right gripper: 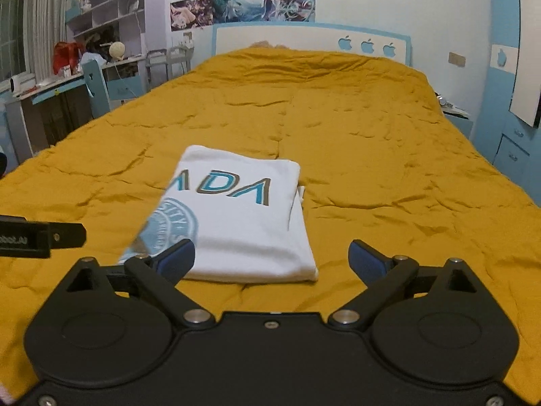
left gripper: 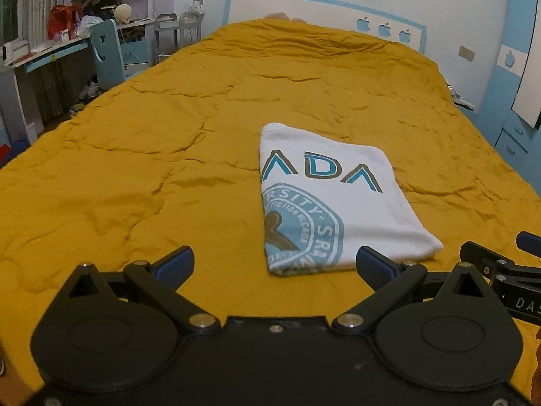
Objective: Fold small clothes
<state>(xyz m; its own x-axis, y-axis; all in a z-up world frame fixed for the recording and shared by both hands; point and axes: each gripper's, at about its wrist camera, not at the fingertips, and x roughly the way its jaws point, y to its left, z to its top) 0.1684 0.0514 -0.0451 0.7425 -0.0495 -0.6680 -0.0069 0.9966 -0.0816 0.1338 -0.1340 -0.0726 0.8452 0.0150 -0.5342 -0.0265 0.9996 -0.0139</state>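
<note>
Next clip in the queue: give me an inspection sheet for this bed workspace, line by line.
Surface: wrinkled mustard-yellow quilt covering the bed.
Job's things: white printed T-shirt, folded into a rectangle, lying flat.
Clutter: nothing seen on the quilt.
Grippers: left gripper open, empty; right gripper open, empty, neither gripping the shirt.
Cables: nothing seen.
Surroundings: cluttered desk, blue chair, white-and-blue headboard, wall posters.

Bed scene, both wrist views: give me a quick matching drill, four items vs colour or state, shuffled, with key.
Items:
1. T-shirt
2. Bedspread
3. Left gripper
4. Chair

States:
A. mustard yellow, wrinkled
B. light blue, by the desk
C. white, folded, lying flat
D. open, holding nothing

Pairs: 1-C, 2-A, 3-D, 4-B

The right gripper is open too.
</note>
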